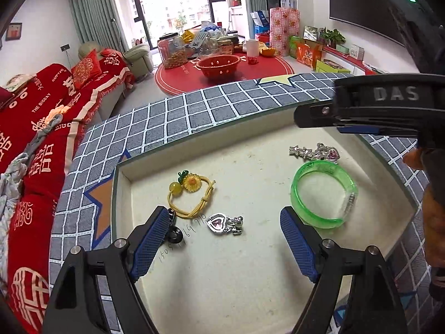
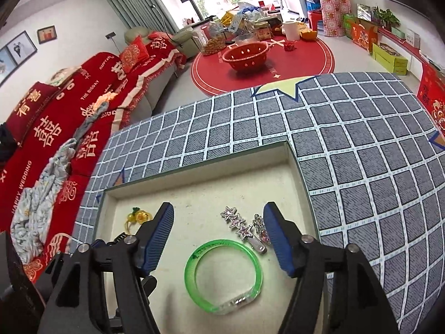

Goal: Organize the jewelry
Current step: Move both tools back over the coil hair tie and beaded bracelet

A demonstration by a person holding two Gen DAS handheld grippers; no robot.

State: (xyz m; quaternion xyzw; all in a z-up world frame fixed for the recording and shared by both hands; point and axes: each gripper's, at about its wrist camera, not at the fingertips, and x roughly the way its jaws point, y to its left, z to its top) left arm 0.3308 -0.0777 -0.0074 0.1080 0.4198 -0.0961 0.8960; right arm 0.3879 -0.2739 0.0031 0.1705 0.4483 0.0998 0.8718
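With both grippers' jaws spread and empty, drop the left gripper (image 1: 225,239) squarely over the heart pendant (image 1: 219,223) — bangle (image 1: 324,196) at 2 o'clock — pinching gently.

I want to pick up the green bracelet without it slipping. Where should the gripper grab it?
Probably from above: the green bracelet lies flat in the tray. Put one finger inside the ring and one outside, pinching the plain green wall on its far side, away from the clear clasp section.
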